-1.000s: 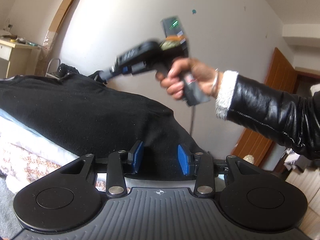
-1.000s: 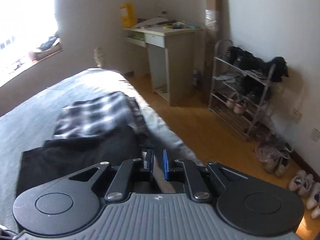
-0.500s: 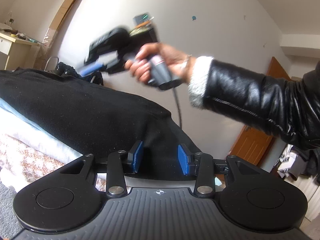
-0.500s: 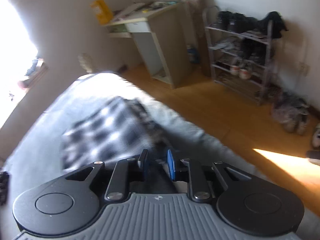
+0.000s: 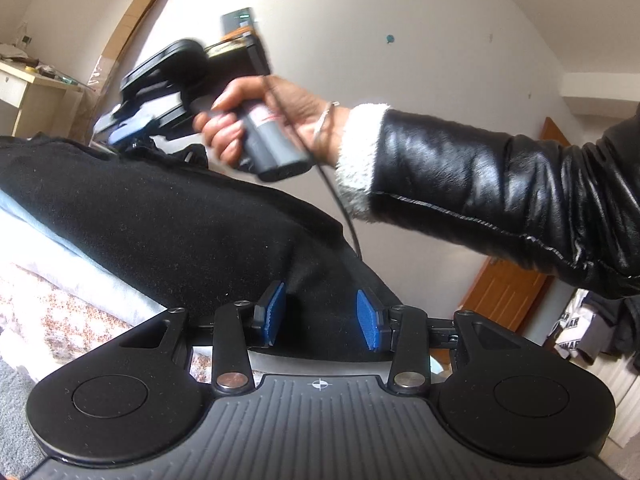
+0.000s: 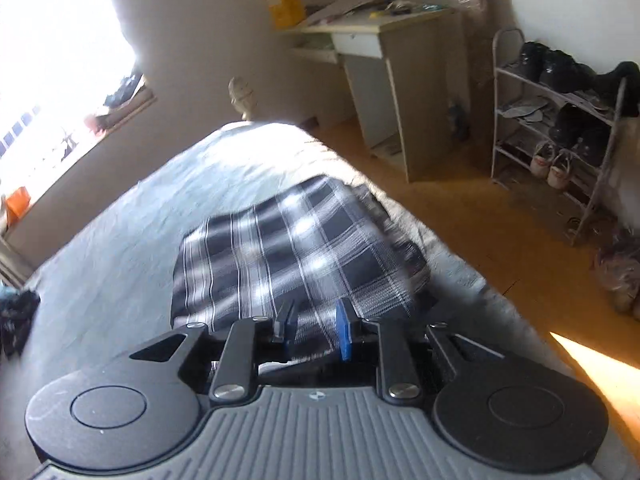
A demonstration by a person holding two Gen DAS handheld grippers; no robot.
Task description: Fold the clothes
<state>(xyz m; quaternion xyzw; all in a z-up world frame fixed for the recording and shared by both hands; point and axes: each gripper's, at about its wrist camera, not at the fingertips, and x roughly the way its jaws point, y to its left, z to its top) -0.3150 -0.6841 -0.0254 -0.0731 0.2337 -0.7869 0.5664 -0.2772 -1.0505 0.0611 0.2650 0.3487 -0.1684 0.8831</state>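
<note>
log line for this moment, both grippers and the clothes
left gripper: open, at black garment | right gripper: open, empty, over plaid garment | bed: both garments on it

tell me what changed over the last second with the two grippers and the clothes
The right gripper swung across the bed toward the plaid garment, and its jaws went from nearly shut to apart, nothing pinched between them now. The left gripper stayed put, jaws still apart at the black garment, which has not shifted.

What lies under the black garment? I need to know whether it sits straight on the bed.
Under the black garment show edges of pale blue cloth, white bedding and a patterned cover. How far these extend beneath is covered.
</note>
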